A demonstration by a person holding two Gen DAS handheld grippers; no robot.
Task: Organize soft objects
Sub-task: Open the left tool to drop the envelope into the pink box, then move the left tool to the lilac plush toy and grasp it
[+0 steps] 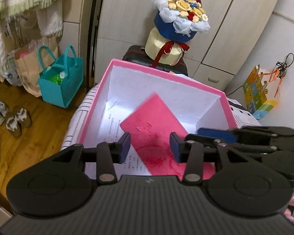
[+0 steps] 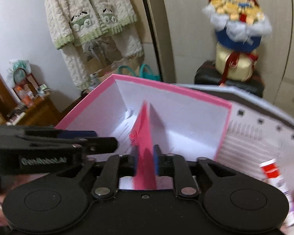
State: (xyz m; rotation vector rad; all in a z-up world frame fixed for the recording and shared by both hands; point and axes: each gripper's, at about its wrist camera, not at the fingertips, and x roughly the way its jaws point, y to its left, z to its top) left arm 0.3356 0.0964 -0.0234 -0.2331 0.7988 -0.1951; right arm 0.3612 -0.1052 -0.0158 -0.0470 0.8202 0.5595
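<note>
My right claw (image 2: 145,156) clamps the pink sheet (image 2: 144,129) edge-on over the box (image 2: 127,78); left claw (image 1: 150,146) hovers wide, empty.

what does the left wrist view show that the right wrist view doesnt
Only the left wrist view: the pink sheet's flat face, the shoes on the floor, the open left gripper. Only the right: the right gripper shut on that sheet edge-on, a red-and-white tube. Both: the pink box, the bouquet, the teal bag.

Home bedroom (hanging pajamas (image 2: 92,19), wardrobe (image 1: 235,29))
</note>
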